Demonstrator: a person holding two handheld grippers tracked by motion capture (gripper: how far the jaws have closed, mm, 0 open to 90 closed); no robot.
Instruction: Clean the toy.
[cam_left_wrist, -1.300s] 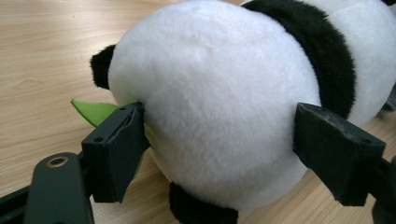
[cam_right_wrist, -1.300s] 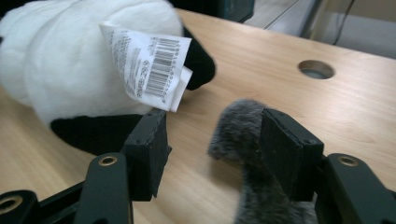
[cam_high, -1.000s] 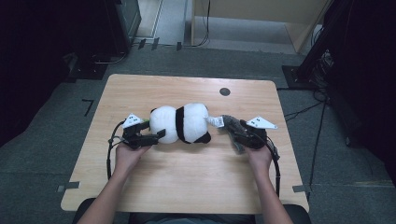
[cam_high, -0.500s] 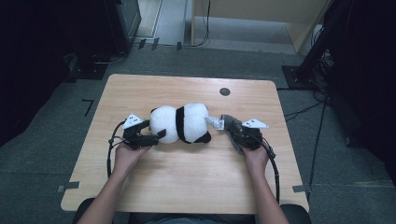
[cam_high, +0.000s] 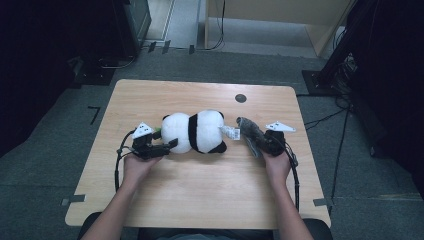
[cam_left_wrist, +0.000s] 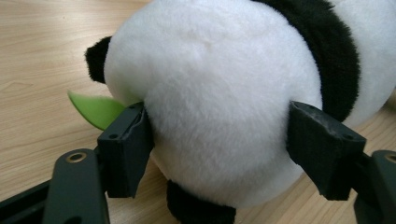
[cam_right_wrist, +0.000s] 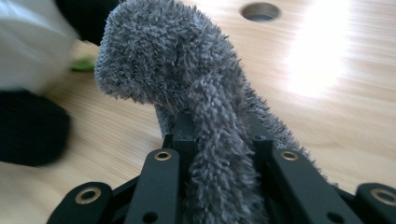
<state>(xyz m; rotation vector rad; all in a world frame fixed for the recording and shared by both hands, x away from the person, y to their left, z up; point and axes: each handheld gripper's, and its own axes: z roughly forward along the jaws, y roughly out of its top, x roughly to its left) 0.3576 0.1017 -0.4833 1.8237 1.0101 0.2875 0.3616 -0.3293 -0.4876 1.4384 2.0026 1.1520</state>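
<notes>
A panda plush (cam_high: 195, 132) lies on its side across the middle of the table (cam_high: 200, 200), its rounded white end toward the person's left. The left gripper (cam_high: 167, 146) has its fingers (cam_left_wrist: 125, 149) set on either side of that white end; they have just been closing, and in the left gripper view the pads press into the fur, so this reads as a grasp on the plush. A green leaf-shaped piece (cam_left_wrist: 95, 109) pokes out beside the left pad.

The right gripper (cam_high: 260, 142) has also just been closing, and its fingers are clenched on a fuzzy grey cloth (cam_right_wrist: 187, 84), which stands up bunched between them, just beside the plush's other end where a white tag (cam_high: 230, 132) hangs.

Judging from this, both pickups look done: plush steadied, cloth in hand. What is left seems to be the real work, probably wiping or dressing the plush with the cloth, though the cloth's shape is too bunched to say which.
</notes>
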